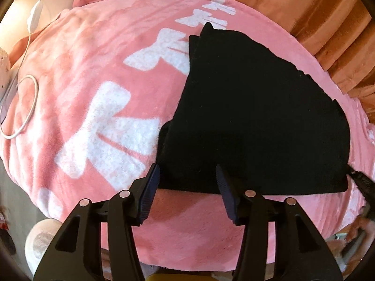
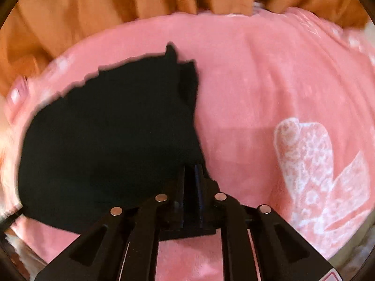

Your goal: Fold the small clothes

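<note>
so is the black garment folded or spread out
Folded: the black garment shows layered edges along its left side on the pink blanket.

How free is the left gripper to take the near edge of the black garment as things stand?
Probably free. The left gripper is open, its tongs straddling the near edge of the black garment on the pink blanket, with nothing between them. The right gripper is shut on the garment's other near corner, well aside.

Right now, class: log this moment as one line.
left gripper: open, at near hem | right gripper: shut on black garment corner | pink blanket underneath
</note>
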Demonstrator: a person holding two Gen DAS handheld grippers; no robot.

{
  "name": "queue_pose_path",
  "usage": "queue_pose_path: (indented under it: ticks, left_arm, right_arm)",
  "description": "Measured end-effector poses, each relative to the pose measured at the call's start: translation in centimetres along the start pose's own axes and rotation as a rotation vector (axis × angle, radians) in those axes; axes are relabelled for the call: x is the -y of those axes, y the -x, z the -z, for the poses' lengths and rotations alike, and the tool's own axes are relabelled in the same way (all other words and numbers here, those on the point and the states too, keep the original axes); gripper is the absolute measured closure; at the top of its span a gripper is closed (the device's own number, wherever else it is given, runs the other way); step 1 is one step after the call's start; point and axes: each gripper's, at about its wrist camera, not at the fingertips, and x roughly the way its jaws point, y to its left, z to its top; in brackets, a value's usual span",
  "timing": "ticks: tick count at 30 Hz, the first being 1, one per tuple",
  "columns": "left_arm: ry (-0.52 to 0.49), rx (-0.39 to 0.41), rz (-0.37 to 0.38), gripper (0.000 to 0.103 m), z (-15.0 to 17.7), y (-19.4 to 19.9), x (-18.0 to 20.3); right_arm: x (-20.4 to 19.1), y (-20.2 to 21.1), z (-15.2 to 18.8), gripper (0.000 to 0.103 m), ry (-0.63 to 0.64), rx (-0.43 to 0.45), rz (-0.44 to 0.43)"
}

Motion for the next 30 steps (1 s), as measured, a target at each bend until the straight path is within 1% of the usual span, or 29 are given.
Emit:
queue_pose_path:
  ticks: [1, 2, 4, 7, 8, 9, 10, 11, 12, 13, 14, 15, 17, 18, 19, 20, 21, 22, 23, 24, 25, 26, 27, 28, 30]
  left_arm:
    - [0.005, -0.008, -0.007, 0.047, 0.2, -0.2, -0.2]
    - [0.014, -0.002, 0.003, 0.046, 0.4, -0.3, -0.6]
    - [0.004, 0.012, -0.003, 0.046, 0.7, -0.1, -0.4]
    - [0.015, 0.008, 0.005, 0.046, 0.7, -0.1, -0.2]
    - [0.014, 0.007, 0.001, 0.046, 0.7, -0.2, -0.1]
    - [0.012, 0.006, -0.002, 0.046, 0.7, -0.3, -0.1]
    - [0.007, 0.005, -0.003, 0.046, 0.6, -0.3, -0.1]
    - [0.004, 0.004, -0.003, 0.045, 0.6, -0.3, -0.1]
    - [0.002, 0.003, -0.002, 0.045, 0.6, -0.4, -0.1]
    - [0.0, 0.002, -0.001, 0.045, 0.5, -0.4, -0.1]
    - [-0.001, 0.0, 0.001, 0.044, 0.5, -0.4, -0.2]
    - [-0.002, -0.001, 0.003, 0.044, 0.4, -0.4, -0.2]
    - [-0.01, 0.003, 0.002, 0.04, 0.4, -0.5, -0.1]
    - [-0.016, 0.004, -0.002, 0.038, 0.3, -0.6, 0.0]
    - [-0.023, 0.003, -0.009, 0.035, 0.3, -0.7, 0.2]
    - [-0.031, -0.001, -0.014, 0.034, 0.3, -0.8, 0.5]
    - [-0.032, -0.001, -0.018, 0.034, 0.3, -0.8, 0.5]
    - [-0.029, 0.0, -0.016, 0.033, 0.3, -0.8, 0.5]
    - [-0.021, 0.001, -0.008, 0.033, 0.3, -0.7, 0.4]
    - [-0.009, 0.0, 0.002, 0.033, 0.3, -0.6, 0.3]
    - [0.005, -0.002, 0.016, 0.033, 0.3, -0.5, 0.1]
    - [0.022, -0.007, 0.029, 0.033, 0.3, -0.4, -0.1]
    - [0.036, -0.012, 0.038, 0.033, 0.3, -0.4, -0.2]
    - [0.046, -0.018, 0.045, 0.033, 0.3, -0.3, -0.2]
    - [0.055, -0.026, 0.053, 0.033, 0.5, 0.0, 0.0]
  right_arm:
    - [0.4, 1.2, -0.1, 0.095, -0.029, 0.012, -0.027]
    - [0.4, 2.1, 0.0, 0.091, -0.034, 0.036, -0.052]
    - [-0.3, 3.3, -0.6, 0.091, -0.003, 0.066, -0.094]
    - [-1.0, 3.6, -2.7, 0.089, 0.031, 0.094, -0.079]
    - [-1.4, 3.0, -3.9, 0.083, 0.035, 0.098, -0.075]
    - [-1.5, 2.3, -4.8, 0.069, 0.039, 0.093, -0.066]
    - [-1.8, 1.1, -6.0, 0.061, 0.044, 0.079, -0.055]
    - [-2.2, 0.3, -6.4, 0.055, 0.048, 0.071, -0.05]
    - [-2.7, -0.7, -6.7, 0.058, 0.057, 0.055, -0.047]
    - [-3.0, -1.9, -7.2, 0.068, 0.072, 0.025, -0.049]
    - [-3.4, -2.8, -7.8, 0.101, 0.084, -0.004, -0.071]
    - [-3.5, -2.9, -8.1, 0.099, 0.086, 0.007, -0.077]
    - [-3.1, -2.4, -8.6, 0.1, 0.072, 0.084, -0.071]
    - [-2.7, -3.3, -8.6, 0.1, 0.064, 0.075, -0.044]
    - [-2.2, -5.1, -8.7, 0.1, 0.062, 0.022, -0.006]
    - [-1.7, -5.7, -8.8, 0.102, 0.064, 0.031, -0.033]
    - [-1.6, -5.5, -9.1, 0.102, 0.067, 0.014, -0.035]
    - [-1.5, -5.0, -9.4, 0.101, 0.053, 0.012, -0.032]
    - [-1.6, -3.4, -9.4, 0.095, 0.033, 0.047, -0.01]
    - [-1.9, -1.9, -9.0, 0.088, 0.033, 0.087, -0.006]
    - [-2.5, -0.3, -8.5, 0.087, 0.043, 0.124, -0.017]
    - [-3.5, 1.6, -7.4, 0.087, 0.058, 0.156, -0.046]
    - [-4.4, 2.8, -6.3, 0.087, 0.079, 0.168, -0.078]
    - [-6.1, 3.9, -4.6, 0.087, 0.124, 0.161, -0.123]
    - [-8.8, 4.8, -1.9, 0.087, 0.195, 0.135, -0.167]
